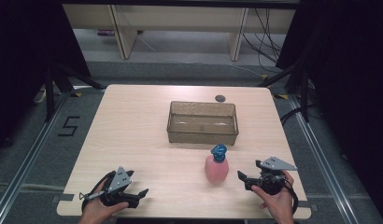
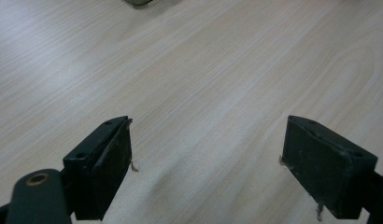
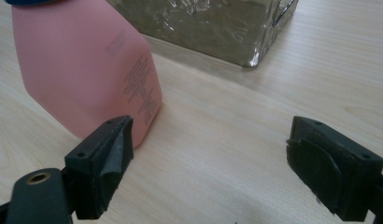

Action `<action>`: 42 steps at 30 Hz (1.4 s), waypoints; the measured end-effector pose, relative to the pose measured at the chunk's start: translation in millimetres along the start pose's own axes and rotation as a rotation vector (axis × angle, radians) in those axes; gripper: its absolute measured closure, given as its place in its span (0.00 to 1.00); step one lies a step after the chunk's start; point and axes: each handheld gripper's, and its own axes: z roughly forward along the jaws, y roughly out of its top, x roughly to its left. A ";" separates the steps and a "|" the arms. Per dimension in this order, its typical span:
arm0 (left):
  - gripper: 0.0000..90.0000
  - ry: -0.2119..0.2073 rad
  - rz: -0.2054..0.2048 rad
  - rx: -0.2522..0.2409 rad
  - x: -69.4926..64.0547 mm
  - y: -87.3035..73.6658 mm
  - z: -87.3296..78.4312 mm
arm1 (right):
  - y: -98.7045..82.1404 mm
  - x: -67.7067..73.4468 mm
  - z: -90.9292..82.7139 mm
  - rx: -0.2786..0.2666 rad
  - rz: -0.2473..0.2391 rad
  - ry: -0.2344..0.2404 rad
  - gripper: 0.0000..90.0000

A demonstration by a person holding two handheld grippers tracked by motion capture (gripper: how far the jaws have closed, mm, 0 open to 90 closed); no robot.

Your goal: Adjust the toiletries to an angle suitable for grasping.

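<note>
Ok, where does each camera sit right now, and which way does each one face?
High view: above the near edge, facing forward and down on the pale wooden table; both hands with the left hand-held gripper and right hand-held gripper.
Left gripper view: along its open jaws at bare tabletop.
Right gripper view: along its open jaws at the pink soap bottle with blue pump and clear plastic bin.
Shared: bottle and bin, high and right views.

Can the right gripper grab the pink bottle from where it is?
Probably yes. The right gripper is open and points at the pink bottle, which stands upright close beside it. Bare table lies between them, and the clear box sits farther back, out of the way.
</note>
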 end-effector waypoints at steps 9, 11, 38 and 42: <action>0.17 0.001 -0.013 -0.011 -0.9 0.0 0.4 | 1.5 2.1 -0.4 -0.034 -0.006 0.012 0.18; 0.17 0.002 -0.013 -0.011 -0.8 0.1 0.3 | 2.4 2.8 -1.7 -0.047 -0.008 0.017 0.18; 0.17 0.004 -0.021 -0.005 -2.0 0.6 -0.3 | 6.1 13.9 -4.9 -0.099 -0.005 0.064 0.19; 0.17 0.007 -0.011 0.002 -1.3 0.7 -0.7 | 7.2 13.2 -4.7 -0.114 -0.040 0.068 0.19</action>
